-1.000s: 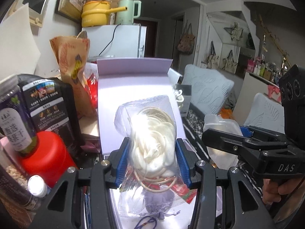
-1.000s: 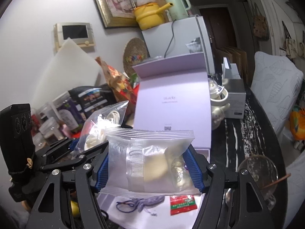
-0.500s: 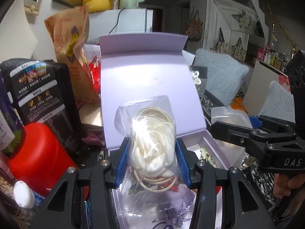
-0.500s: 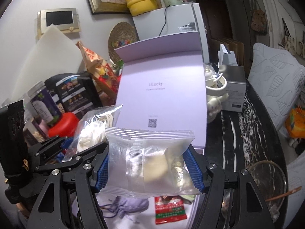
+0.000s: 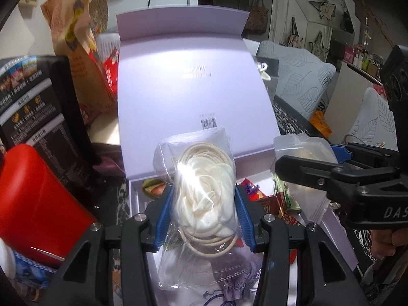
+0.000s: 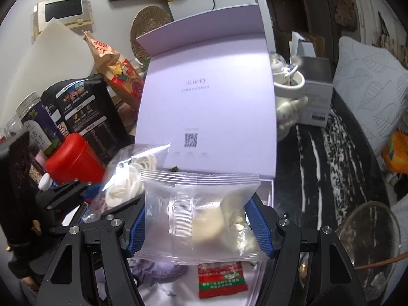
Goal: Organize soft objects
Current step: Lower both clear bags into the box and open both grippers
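Observation:
My left gripper [image 5: 204,216] is shut on a clear bag of white coiled cord [image 5: 204,199], its blue pads pressing both sides. My right gripper [image 6: 200,225] is shut on a clear zip bag with pale pads inside [image 6: 201,216]. Both bags hang over the open lilac box [image 6: 265,188], whose lid [image 5: 188,97] stands upright behind. In the box lie a lilac drawstring pouch [image 6: 158,270], a red and green sachet [image 6: 221,278] and snack packets [image 5: 270,201]. The right gripper [image 5: 339,181] shows at the right of the left wrist view; the left gripper [image 6: 84,204] shows at the left of the right wrist view.
A red canister [image 5: 35,204], black snack bags [image 6: 86,117], a jar [image 6: 35,125] and a paper bag [image 5: 74,43] crowd the box's left. A white figurine mug [image 6: 288,94], a grey carton [image 6: 316,102] and a glass bowl [image 6: 369,234] stand on the dark marbled table [image 6: 331,158] to its right.
Both grippers have sunk and moved forward toward the open box, each still holding its bag. The box lid and the items inside look larger and closer.

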`<state>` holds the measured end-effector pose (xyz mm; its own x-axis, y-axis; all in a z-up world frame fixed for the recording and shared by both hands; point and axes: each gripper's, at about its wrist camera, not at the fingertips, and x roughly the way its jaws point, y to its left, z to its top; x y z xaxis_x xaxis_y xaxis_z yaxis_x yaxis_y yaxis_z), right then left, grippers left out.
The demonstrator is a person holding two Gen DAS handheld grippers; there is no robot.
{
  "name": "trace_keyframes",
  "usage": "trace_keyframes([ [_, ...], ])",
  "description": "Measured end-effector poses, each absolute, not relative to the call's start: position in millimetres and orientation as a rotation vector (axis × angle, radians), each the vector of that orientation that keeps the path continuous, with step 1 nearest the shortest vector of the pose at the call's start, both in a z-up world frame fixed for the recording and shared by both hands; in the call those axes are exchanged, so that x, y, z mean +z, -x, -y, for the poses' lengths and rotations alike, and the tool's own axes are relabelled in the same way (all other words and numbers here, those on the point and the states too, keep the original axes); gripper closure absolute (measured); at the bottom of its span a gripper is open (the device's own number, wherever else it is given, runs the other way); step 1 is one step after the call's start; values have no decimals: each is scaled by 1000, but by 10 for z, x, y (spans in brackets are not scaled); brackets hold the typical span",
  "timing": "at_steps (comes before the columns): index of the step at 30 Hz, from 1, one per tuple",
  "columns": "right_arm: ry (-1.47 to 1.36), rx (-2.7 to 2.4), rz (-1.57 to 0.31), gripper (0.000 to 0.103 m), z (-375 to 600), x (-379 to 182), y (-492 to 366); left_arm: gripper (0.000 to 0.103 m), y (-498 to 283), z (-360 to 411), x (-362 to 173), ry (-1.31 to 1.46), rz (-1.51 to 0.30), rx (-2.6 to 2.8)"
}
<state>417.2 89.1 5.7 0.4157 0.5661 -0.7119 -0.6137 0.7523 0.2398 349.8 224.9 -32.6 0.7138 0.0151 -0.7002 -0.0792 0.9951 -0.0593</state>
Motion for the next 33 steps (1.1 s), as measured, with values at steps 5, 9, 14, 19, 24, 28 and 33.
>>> trace_keyframes([
  [5, 61, 751, -922, 33, -901, -42, -4206, 57, -3547, -2266, -442, 103, -826, 39],
  [9, 63, 736, -953, 33, -919, -134, -4239, 57, -3581, -2234, -527, 91, -860, 42],
  [14, 85, 717, -955, 33, -943, -200, -4257, 56, -3592, -2198, -560, 65, -865, 56],
  [19, 86, 712, -974, 33, -949, -287, -4287, 56, -3626, -2186, -608, 58, -899, 54],
  [24, 89, 706, -1001, 33, -969, -371, -4307, 48, -3643, -2185, -645, 57, -924, 61],
  [28, 93, 699, -1021, 33, -993, -430, -4326, 41, -3706, -2217, -702, 81, -964, 81],
  [33, 89, 690, -1033, 32, -996, -434, -4348, 29, -3722, -2235, -726, 84, -978, 98],
])
